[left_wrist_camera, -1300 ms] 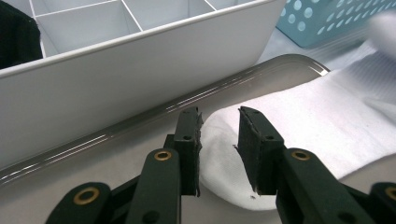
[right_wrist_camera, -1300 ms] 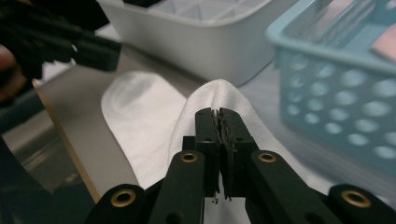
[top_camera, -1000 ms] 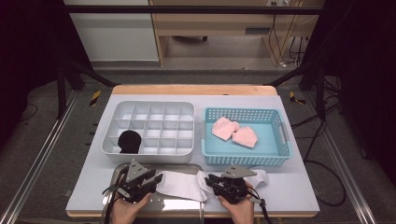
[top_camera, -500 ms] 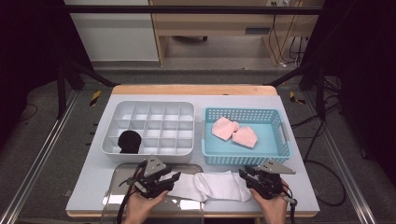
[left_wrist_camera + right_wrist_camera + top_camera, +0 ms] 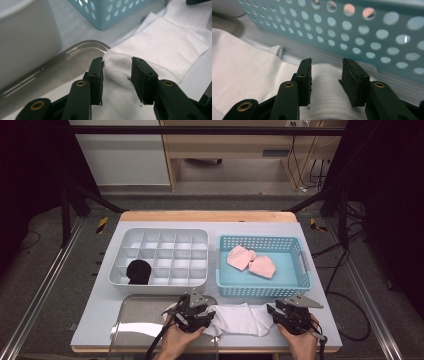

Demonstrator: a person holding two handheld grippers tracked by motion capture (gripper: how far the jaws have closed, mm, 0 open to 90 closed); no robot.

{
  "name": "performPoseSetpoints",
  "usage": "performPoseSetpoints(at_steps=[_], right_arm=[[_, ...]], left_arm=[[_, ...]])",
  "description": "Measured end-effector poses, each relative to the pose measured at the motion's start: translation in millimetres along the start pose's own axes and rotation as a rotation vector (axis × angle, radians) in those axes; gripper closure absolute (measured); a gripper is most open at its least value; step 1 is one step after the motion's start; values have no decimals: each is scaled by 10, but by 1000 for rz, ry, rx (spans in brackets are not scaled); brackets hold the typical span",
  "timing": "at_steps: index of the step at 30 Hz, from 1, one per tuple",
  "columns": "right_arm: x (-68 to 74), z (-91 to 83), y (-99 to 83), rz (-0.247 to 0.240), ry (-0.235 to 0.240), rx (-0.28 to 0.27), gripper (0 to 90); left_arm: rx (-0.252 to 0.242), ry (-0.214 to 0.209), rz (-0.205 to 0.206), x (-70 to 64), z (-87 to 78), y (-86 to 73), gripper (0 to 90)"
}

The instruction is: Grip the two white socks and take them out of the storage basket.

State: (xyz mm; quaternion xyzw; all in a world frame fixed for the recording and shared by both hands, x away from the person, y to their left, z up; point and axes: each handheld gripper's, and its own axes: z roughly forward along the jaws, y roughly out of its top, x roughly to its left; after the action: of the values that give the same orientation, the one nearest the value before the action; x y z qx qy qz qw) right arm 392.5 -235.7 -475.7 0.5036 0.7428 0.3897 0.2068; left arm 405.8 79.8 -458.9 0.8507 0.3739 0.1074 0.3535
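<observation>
Tabletop [image 5: 310, 250] carries, at the far side, a compartment organiser [image 5: 159, 256] on the left and a blue perforated basket [image 5: 264, 266] on the right; a steel tray [image 5: 137, 312] sits at the near left. White sock [image 5: 235, 318] lies flat along the near edge with its long axis running left–right, its left end overlapping the tray's right rim and its right end just near of the basket wall. Left gripper [image 5: 192, 315] straddles the left end: jaws parted, a raised fold of fabric between the pads [image 5: 96, 75] — not yet pinched. Right gripper [image 5: 292, 315] straddles the ribbed right end [image 5: 327, 85], jaws likewise parted. Each hand is at its own end, so neither must cross. Free room lies mainly toward the near edge and to the right; the basket wall [image 5: 362, 47] stands close beyond the right jaws, limiting forward travel. Judged next requirement: close both sets of jaws, then lift clear of rim and wall.
</observation>
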Motion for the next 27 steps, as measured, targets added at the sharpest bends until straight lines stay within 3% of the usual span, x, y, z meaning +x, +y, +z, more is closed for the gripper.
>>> performPoseSetpoints(at_steps=[5,12,16,21,24,27], right_arm=[[-37,50,-56,-5,-12,49,673],[-13,26,-54,4,-4,70,888],[-7,-17,-32,10,6,46,899],[11,-187,46,7,7,-24,900],[29,-240,78,1,12,-45,893],[6,-137,36,14,29,-14,822]], left_arm=[[10,22,-11,2,54,-31,676],[2,18,-15,-15,57,-46,860],[-32,-12,-29,14,5,-59,876],[-95,-52,-37,53,-230,-41,877],[-95,-50,-26,84,-308,-33,877],[-76,-48,-19,101,-311,-41,877]])
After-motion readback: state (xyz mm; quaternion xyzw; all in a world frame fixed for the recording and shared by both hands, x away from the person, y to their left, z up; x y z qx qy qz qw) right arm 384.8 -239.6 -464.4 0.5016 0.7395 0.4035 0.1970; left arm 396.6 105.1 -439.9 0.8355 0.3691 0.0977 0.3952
